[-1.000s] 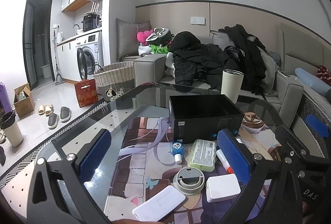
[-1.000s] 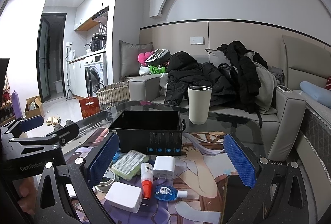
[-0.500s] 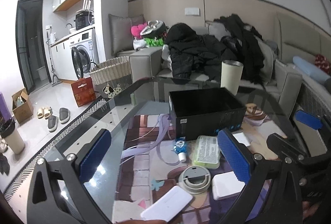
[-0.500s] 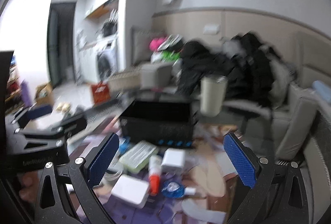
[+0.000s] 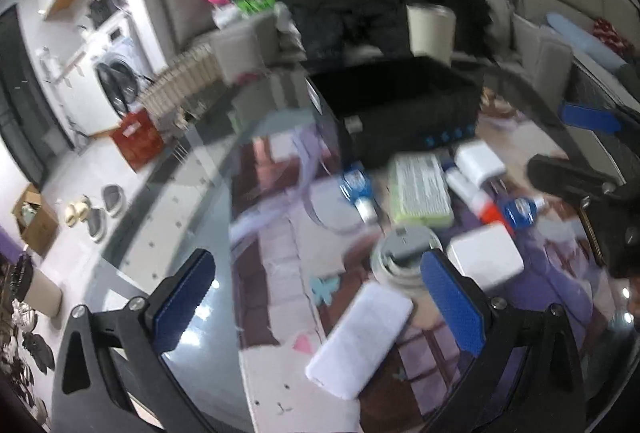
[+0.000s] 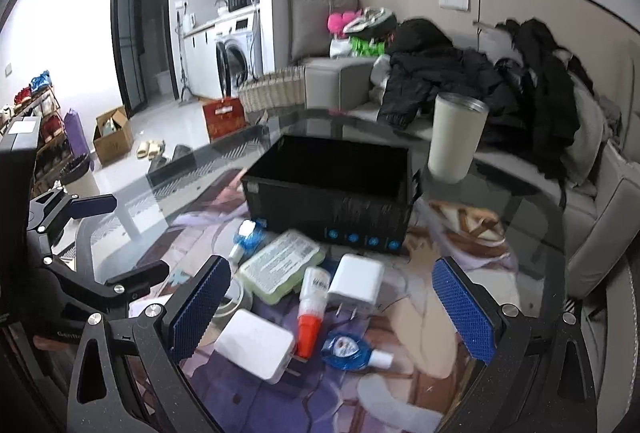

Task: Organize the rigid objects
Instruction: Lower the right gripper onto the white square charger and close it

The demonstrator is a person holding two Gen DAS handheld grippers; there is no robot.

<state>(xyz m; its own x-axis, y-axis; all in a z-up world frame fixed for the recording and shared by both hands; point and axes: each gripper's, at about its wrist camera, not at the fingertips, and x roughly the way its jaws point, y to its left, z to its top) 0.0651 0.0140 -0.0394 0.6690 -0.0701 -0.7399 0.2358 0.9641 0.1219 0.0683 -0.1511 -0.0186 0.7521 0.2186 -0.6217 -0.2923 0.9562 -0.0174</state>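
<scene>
White chargers (image 6: 354,283) between spread, empty right fingers (image 6: 200,309); left fingers (image 5: 182,299) likewise released.

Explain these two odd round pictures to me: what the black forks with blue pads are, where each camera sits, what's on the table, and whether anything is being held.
There is no robot here. A person holds a two-finger gripper in each hand, and each carries a fisheye camera looking forward along its fingers, hence the round, bent pictures. The blue pads are the fingertips. One picture comes from the left gripper, the other from the right gripper. Both are open and hold nothing.

They hover over a glass table. On it stand an open black box and a cream tumbler. In front of the box lie a green case, two white chargers, a red-capped tube, two small blue dispensers, a round lidded container and a flat white slab. The left view is motion-blurred.
</scene>
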